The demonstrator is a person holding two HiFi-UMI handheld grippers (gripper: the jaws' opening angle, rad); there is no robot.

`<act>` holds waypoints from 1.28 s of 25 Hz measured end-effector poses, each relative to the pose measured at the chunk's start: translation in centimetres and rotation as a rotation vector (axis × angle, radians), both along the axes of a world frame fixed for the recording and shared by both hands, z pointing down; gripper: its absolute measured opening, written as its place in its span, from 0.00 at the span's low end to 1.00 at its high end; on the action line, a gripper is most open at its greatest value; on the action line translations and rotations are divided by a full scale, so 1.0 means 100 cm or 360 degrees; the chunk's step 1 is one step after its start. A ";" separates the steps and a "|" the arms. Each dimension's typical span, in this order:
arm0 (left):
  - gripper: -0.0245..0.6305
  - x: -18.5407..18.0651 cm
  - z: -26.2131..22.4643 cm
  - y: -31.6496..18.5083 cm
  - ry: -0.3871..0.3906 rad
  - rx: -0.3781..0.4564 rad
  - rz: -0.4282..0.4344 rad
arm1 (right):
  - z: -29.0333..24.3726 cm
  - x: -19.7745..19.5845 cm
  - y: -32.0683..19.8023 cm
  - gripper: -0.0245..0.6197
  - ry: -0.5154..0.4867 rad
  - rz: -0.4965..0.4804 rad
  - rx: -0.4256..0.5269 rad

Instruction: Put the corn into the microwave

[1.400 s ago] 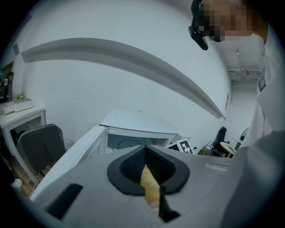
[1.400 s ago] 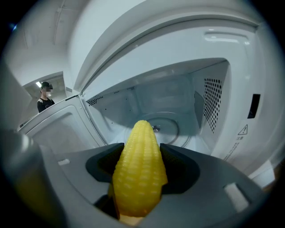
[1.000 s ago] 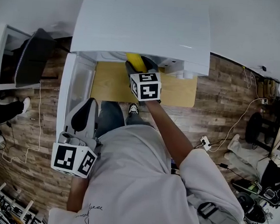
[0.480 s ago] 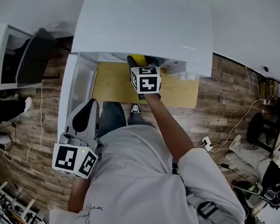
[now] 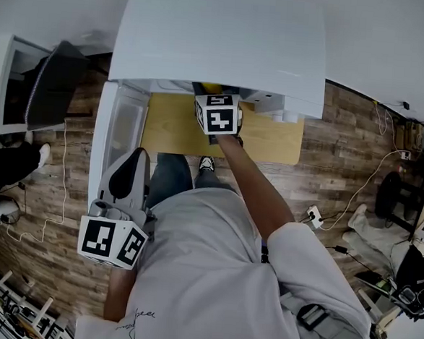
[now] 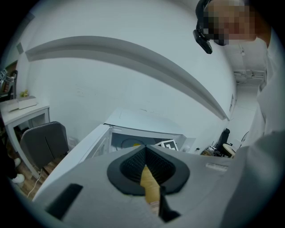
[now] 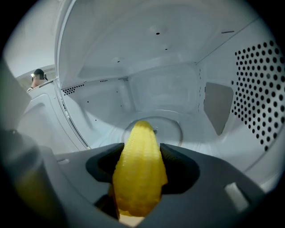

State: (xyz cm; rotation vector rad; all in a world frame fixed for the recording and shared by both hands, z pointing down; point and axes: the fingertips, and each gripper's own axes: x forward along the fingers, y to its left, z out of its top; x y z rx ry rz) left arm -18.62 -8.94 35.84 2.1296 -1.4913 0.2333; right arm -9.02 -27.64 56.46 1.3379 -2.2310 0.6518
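In the right gripper view a yellow corn cob [image 7: 139, 173] stands between the jaws of my right gripper [image 7: 141, 149], which is shut on it. The cob's tip points into the white microwave's cavity, over the round glass turntable [image 7: 167, 127]. From the head view the right gripper's marker cube [image 5: 217, 115] sits at the microwave's [image 5: 221, 35] opening, and only a sliver of the corn [image 5: 212, 88] shows under the top edge. My left gripper [image 6: 144, 149] hangs back near my body, shut and empty.
The microwave door [image 5: 117, 133] hangs open to the left of the opening. A light wooden table [image 5: 272, 137] carries the microwave. Perforated wall [image 7: 262, 89] lines the cavity's right side. A dark chair [image 5: 51, 81] stands at the left on the plank floor.
My right gripper has pushed forward into the microwave opening with the corn, so less of the cob shows from above. The left gripper has stayed put.
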 end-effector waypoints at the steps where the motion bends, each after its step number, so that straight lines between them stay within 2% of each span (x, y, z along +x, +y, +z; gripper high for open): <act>1: 0.02 0.000 0.000 0.000 -0.0002 -0.0003 -0.0001 | 0.000 -0.001 -0.001 0.45 0.0005 -0.0005 0.0004; 19: 0.02 -0.002 0.010 0.001 0.0000 -0.0057 -0.0010 | 0.006 -0.004 -0.019 0.45 0.0177 -0.0036 0.0112; 32: 0.02 -0.003 0.013 0.002 -0.0009 -0.0062 0.0000 | 0.010 -0.014 -0.025 0.45 0.0318 -0.0120 0.0191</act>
